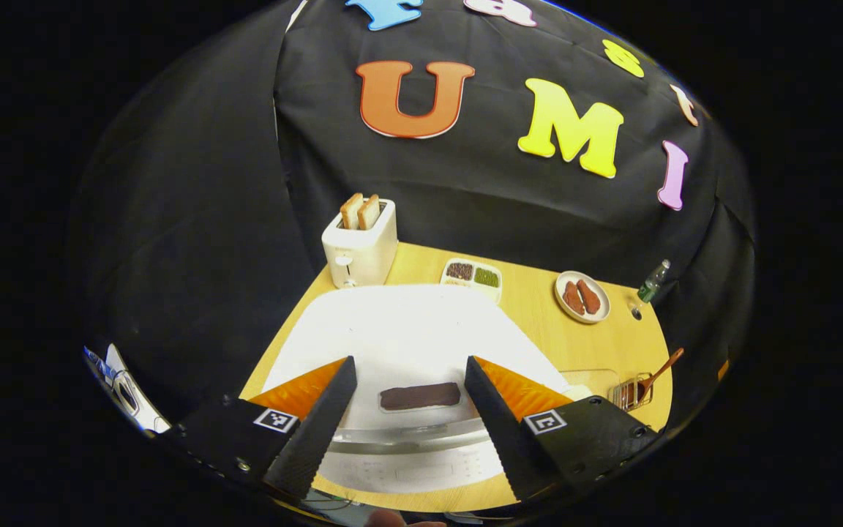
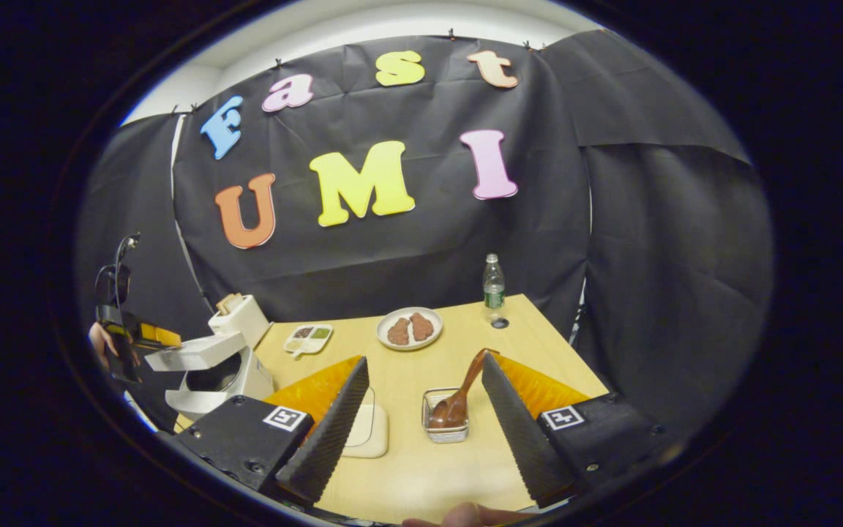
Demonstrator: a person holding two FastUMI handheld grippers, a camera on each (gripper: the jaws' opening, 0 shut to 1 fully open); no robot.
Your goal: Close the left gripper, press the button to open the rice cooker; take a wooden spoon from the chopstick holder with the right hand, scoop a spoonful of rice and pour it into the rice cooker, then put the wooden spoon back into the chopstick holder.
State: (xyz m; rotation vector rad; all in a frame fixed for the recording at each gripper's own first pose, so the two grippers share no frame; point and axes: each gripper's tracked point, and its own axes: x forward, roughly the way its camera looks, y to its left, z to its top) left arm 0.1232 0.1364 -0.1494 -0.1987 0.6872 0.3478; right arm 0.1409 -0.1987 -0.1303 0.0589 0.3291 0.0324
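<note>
The white rice cooker [image 1: 407, 329] lies right under my left gripper [image 1: 410, 362], whose jaws stand open over the lid's dark handle [image 1: 420, 396]. From the right gripper view the cooker [image 2: 231, 380] sits at the table's left with its lid [image 2: 195, 351] lifted partway. The wooden spoon [image 2: 458, 399] stands bowl-down in the wire chopstick holder [image 2: 445, 432]. My right gripper [image 2: 425, 359] is open just in front of it, the spoon's handle tip close by the right finger and untouched. In the left gripper view, spoon [image 1: 659, 375] and holder [image 1: 632, 393] sit far right.
A toaster with bread [image 1: 359, 245] stands at the back left. A divided tray [image 2: 308, 338], a plate of brown food [image 2: 410, 328] and a bottle [image 2: 493, 287] line the back of the wooden table [image 2: 421, 468]. A pale square dish [image 2: 366, 432] lies left of the holder.
</note>
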